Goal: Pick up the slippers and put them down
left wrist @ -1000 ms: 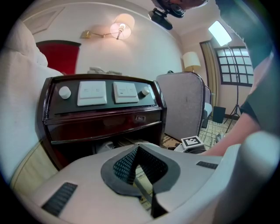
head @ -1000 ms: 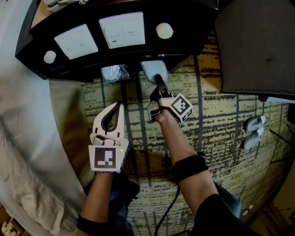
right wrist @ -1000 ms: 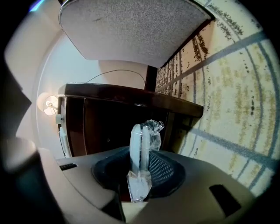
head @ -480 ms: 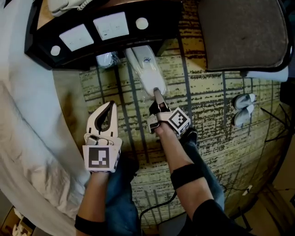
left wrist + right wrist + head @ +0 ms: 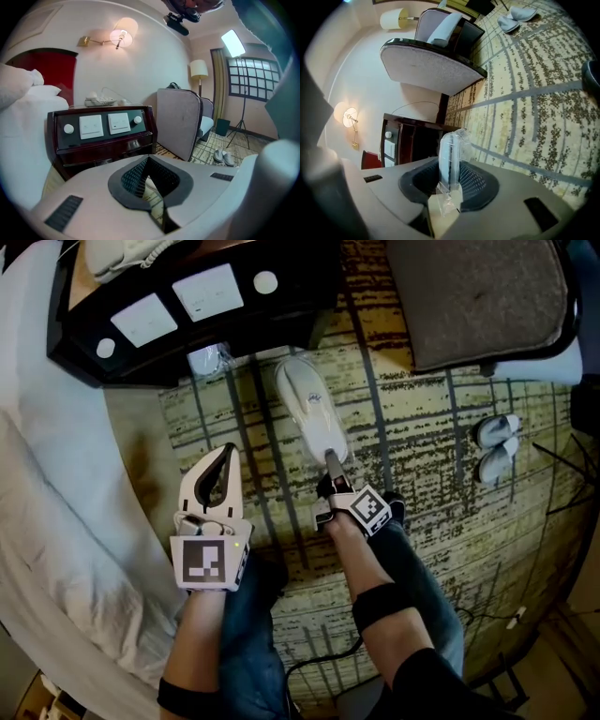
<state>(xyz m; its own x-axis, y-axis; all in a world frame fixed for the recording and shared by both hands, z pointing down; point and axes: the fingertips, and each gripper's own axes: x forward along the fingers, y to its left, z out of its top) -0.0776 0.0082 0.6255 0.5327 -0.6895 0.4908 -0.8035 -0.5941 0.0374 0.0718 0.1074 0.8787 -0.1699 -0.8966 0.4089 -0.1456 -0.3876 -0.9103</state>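
The right gripper (image 5: pixel 449 187) has its fingers clamped on the end of the slippers (image 5: pixel 309 409), a white pair in a clear bag. The bag sticks straight out from the fingers, away from the person. A second ago only its near end showed and the rest was tucked under the nightstand (image 5: pixel 141 324). Now the whole bag is out over the carpet (image 5: pixel 422 512), just clear of the nightstand's edge. I cannot tell if its far end rubs the carpet. So the picking up looks done, and what is left is to put the bag down. The left gripper (image 5: pixel 228 451) has its fingers together with nothing in them, and it stays off to the left, well apart from the slippers. One other bag (image 5: pixel 208 360) still lies at the foot of the nightstand.
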